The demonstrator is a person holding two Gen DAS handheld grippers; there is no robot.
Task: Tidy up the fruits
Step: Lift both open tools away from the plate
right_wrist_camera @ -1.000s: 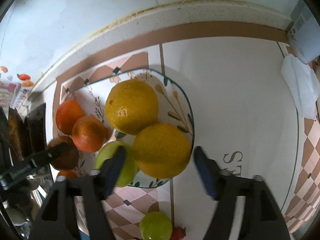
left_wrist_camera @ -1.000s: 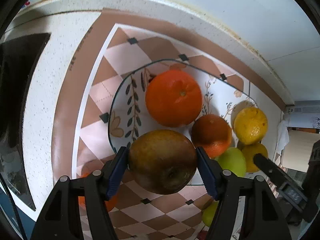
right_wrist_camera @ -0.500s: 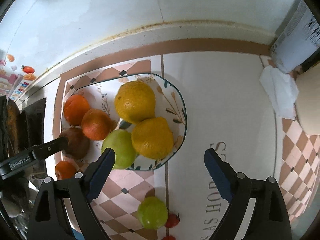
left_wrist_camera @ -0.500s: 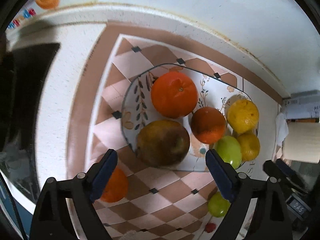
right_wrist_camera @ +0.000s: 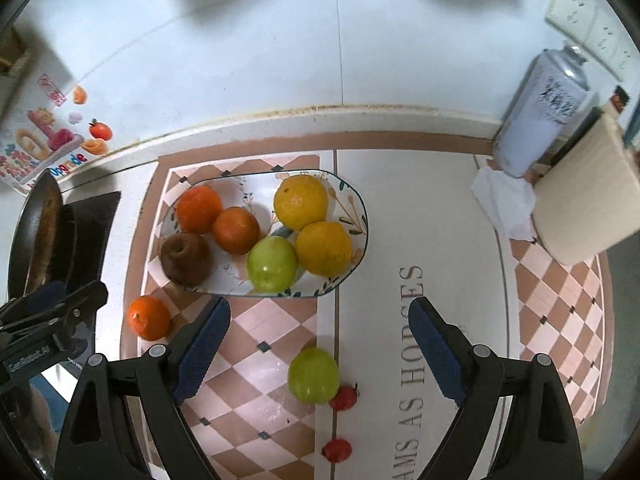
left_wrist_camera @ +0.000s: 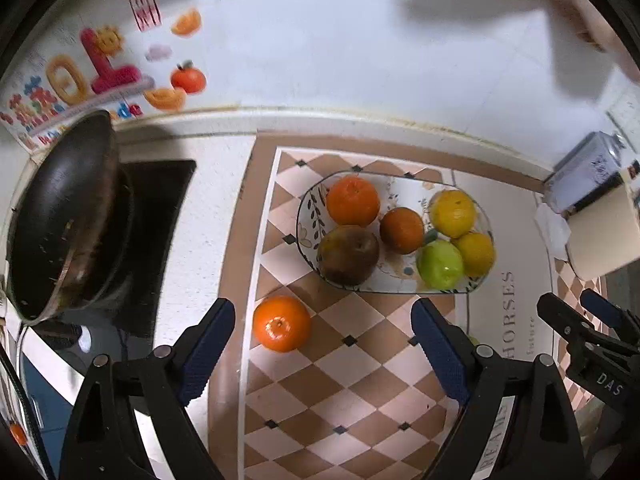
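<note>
Fruit fills most of the oval plate [right_wrist_camera: 358,200]: two oranges, a brown pear [left_wrist_camera: 348,255], a green apple and two lemons sit packed together so none rolls off. Both grippers hang above the worktop [right_wrist_camera: 436,208], left gripper [left_wrist_camera: 322,350] and right gripper [right_wrist_camera: 320,344] with fingers spread wide and nothing between them, free for the next pick. Strays lie on the mat: a loose orange [left_wrist_camera: 281,323] near the plate, a second green apple [right_wrist_camera: 313,375] and two small red fruits beside it.
</note>
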